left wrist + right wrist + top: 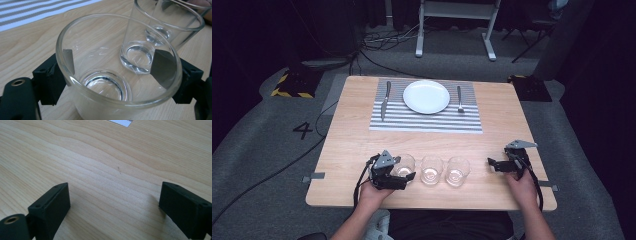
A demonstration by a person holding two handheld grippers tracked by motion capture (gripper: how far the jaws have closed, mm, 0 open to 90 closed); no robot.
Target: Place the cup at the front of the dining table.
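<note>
Left gripper [404,170] jaws clasp the leftmost glass [117,75] at the desk's [352,145] seven o'clock; right gripper [493,163] jaws gape wide.

The black two-jaw left gripper [404,170] has its jaws set on either side of a clear drinking glass [117,72]; the black two-jaw right gripper [493,163] gapes wide.
</note>
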